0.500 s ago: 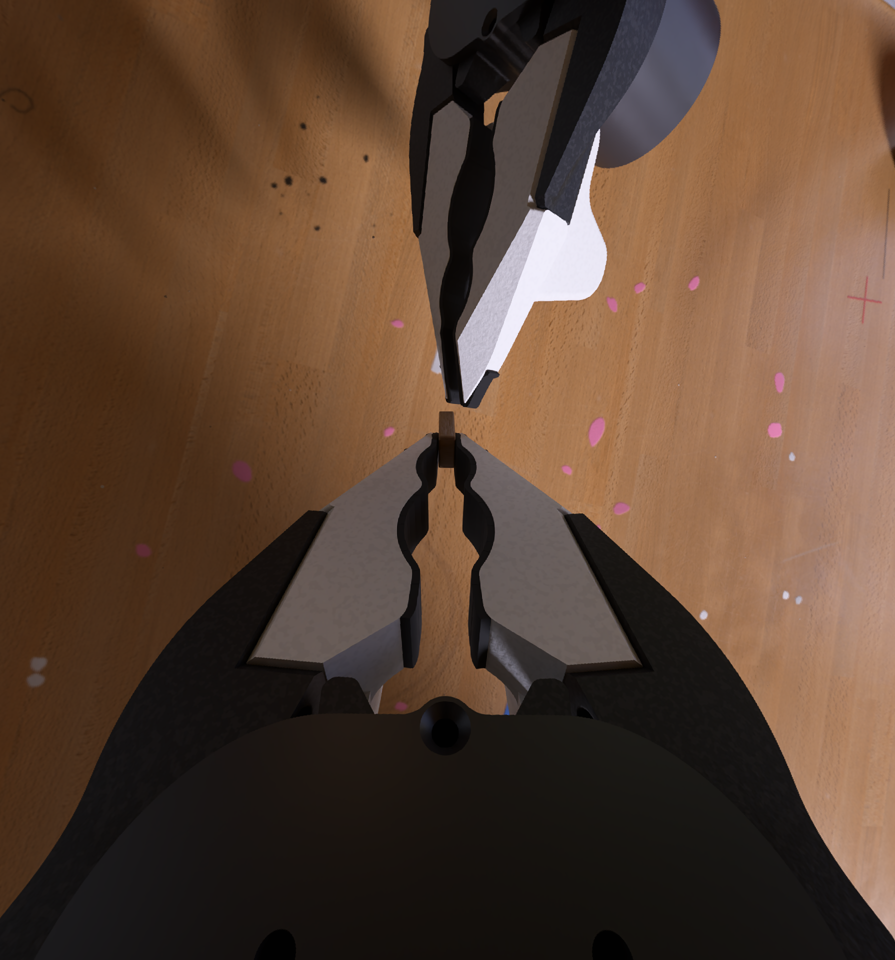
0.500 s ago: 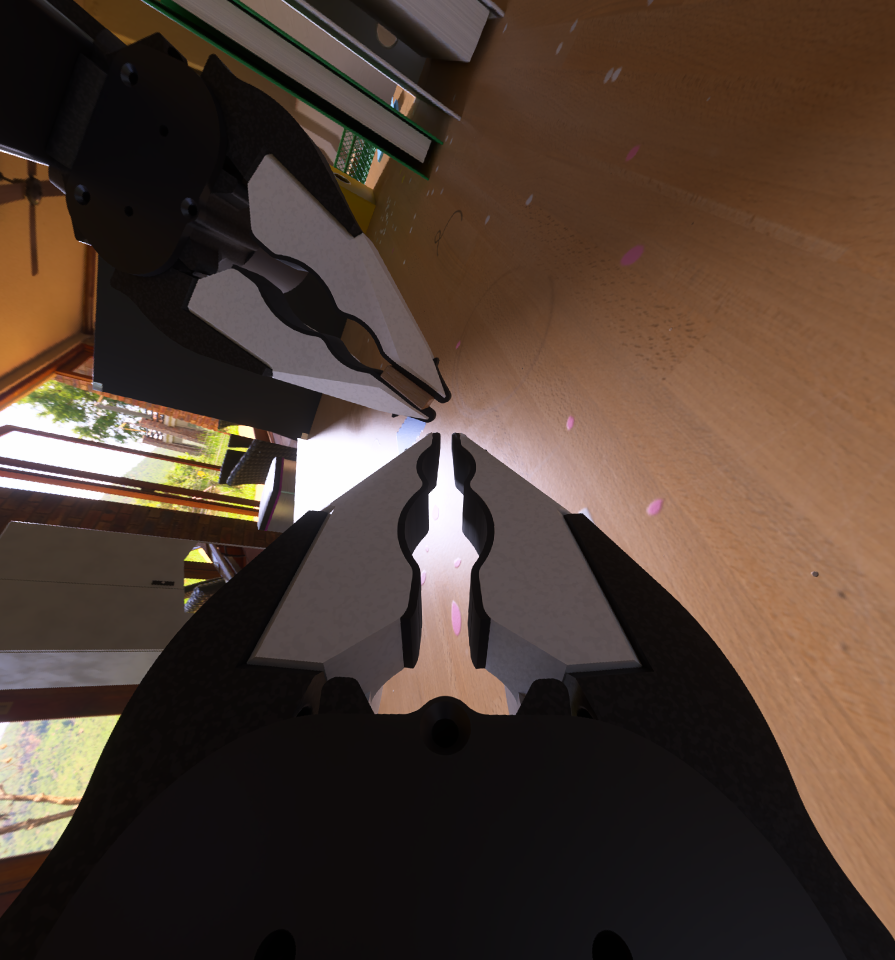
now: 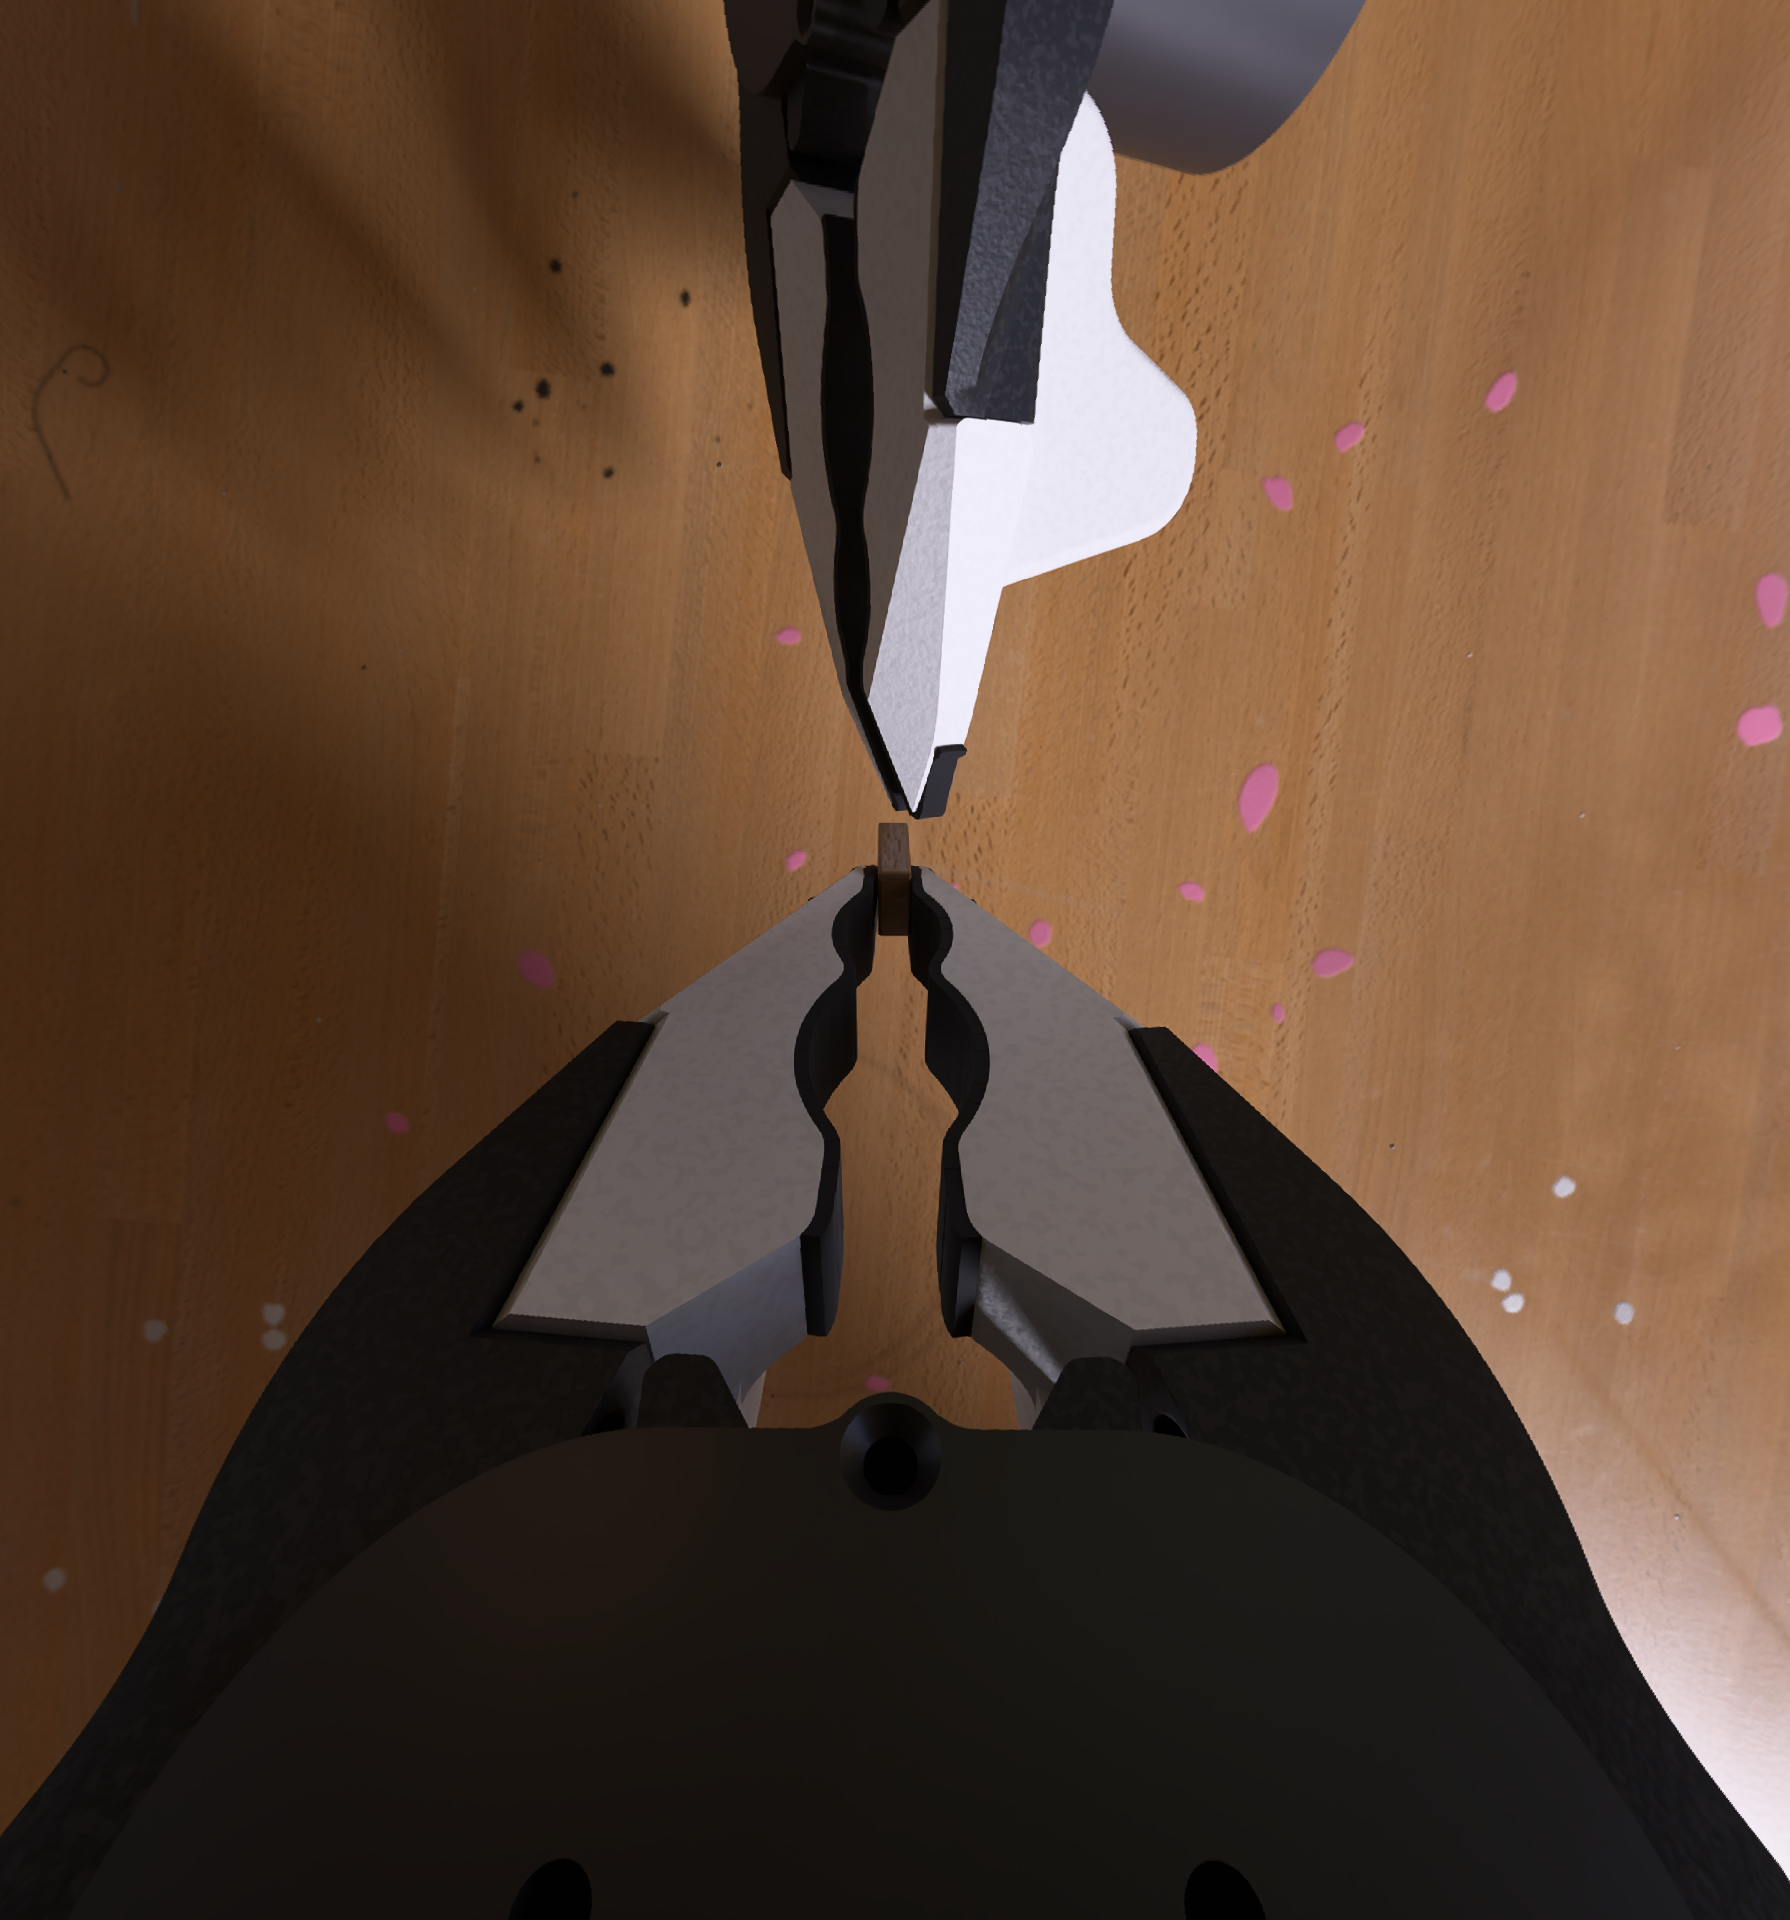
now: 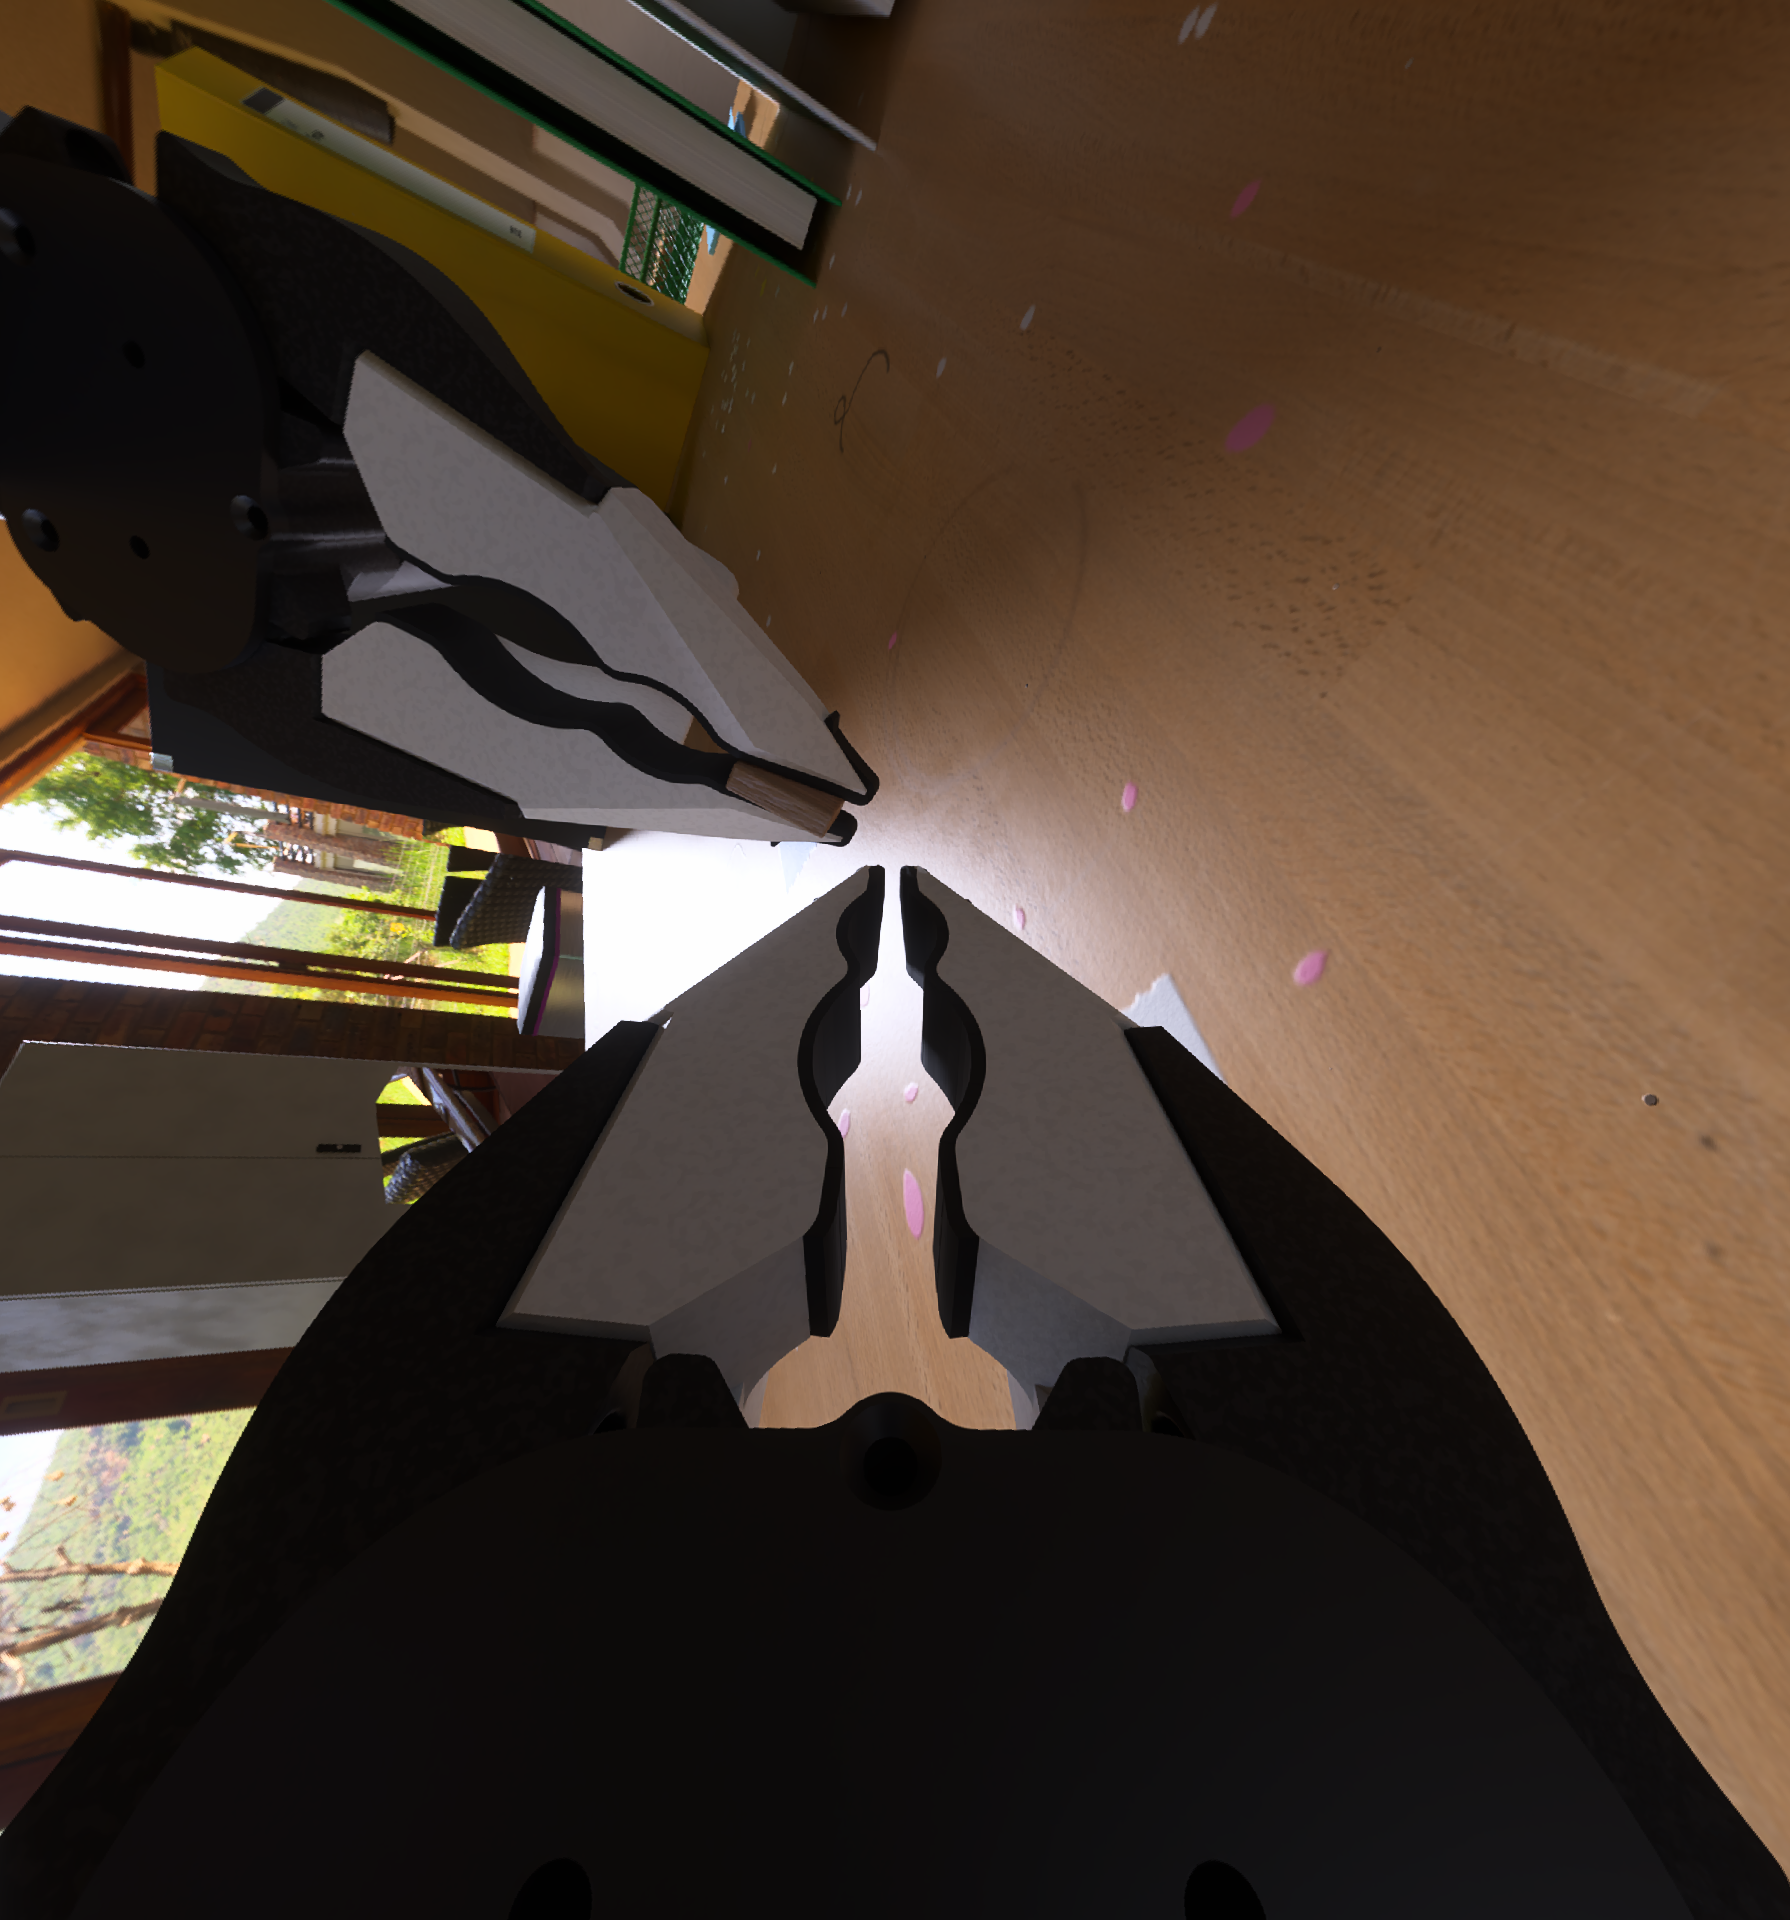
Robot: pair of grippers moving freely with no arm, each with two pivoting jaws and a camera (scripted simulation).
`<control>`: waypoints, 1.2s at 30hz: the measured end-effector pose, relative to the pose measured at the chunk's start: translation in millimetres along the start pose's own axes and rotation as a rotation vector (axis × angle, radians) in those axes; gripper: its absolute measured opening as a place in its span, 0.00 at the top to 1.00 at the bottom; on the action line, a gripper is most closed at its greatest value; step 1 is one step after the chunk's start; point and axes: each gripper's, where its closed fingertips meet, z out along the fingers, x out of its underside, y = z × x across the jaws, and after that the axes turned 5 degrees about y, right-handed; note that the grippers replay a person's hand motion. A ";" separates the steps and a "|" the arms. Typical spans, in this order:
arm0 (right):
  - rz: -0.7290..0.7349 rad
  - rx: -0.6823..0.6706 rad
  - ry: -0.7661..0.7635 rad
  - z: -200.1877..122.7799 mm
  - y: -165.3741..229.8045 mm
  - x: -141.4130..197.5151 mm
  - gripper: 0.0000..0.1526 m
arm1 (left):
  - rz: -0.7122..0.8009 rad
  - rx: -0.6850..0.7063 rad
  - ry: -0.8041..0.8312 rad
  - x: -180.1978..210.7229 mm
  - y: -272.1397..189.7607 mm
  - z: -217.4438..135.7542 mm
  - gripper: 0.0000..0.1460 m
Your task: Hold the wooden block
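Observation:
The wooden block (image 3: 891,891) is a tiny brown piece pinched between the tips of my left gripper (image 3: 891,883), above the wooden table (image 3: 351,727). In the right wrist view the block (image 4: 779,796) shows between the left gripper's tips (image 4: 849,805). My right gripper (image 4: 892,881) has its fingers almost together with nothing between them. Its tips (image 3: 917,802) point at the block from the far side, a small gap away and not touching it.
A yellow box (image 4: 434,218) and a stack of books (image 4: 662,125) stand at the table's edge behind the left gripper. Pink and white specks are scattered over the table. A bright white patch (image 3: 1109,447) lies on the table beside the right gripper.
The right gripper has turned to point straighter at the block. The left gripper looks closer in the right wrist view. The block stays pinched in the left gripper.

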 end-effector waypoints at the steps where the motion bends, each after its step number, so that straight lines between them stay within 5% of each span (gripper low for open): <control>1: -0.003 0.003 0.005 0.3 0.1 0.6 0.98 | 0.008 -0.010 0.008 0.2 -0.4 0.1 0.97; 13: -0.029 0.030 -0.007 -0.6 1.1 -1.6 0.98 | 0.073 -0.106 0.041 -0.4 2.6 -0.7 0.97; 36: -0.051 0.023 -0.067 -8.9 -0.9 -11.4 0.98 | -0.036 -0.051 -0.081 -8.8 13.0 -3.1 0.97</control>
